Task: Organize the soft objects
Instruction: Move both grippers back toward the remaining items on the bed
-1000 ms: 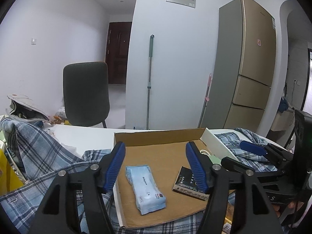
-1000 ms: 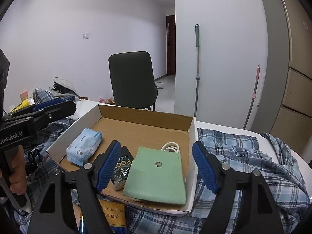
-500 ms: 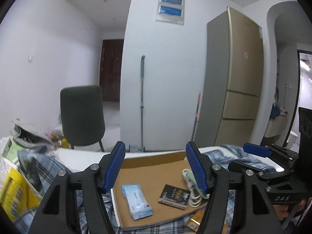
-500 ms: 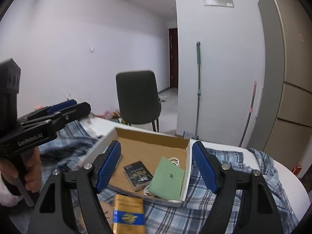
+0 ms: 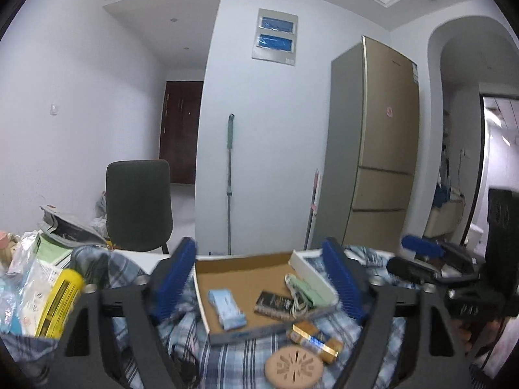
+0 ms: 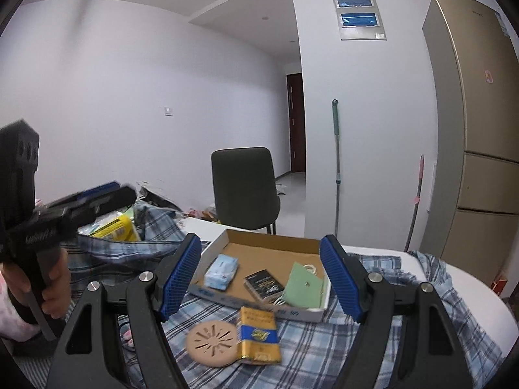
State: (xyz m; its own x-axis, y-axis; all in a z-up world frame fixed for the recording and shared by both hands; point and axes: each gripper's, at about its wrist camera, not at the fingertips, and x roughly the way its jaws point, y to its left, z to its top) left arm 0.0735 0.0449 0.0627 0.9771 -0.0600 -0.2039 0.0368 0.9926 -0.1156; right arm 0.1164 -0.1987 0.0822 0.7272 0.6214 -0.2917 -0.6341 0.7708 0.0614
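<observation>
Blue-padded left gripper (image 5: 261,280) just widened, empty; right gripper (image 6: 261,277) wide, empty. Beyond, mid-frame: box (image 6: 269,243) holding tissue pack (image 6: 222,271), pouch (image 6: 303,288), cable. Underneath, sprawled across lower frame: plaid shirt (image 6: 324,350), unfolded. Sorting seemingly barely begun.
</observation>
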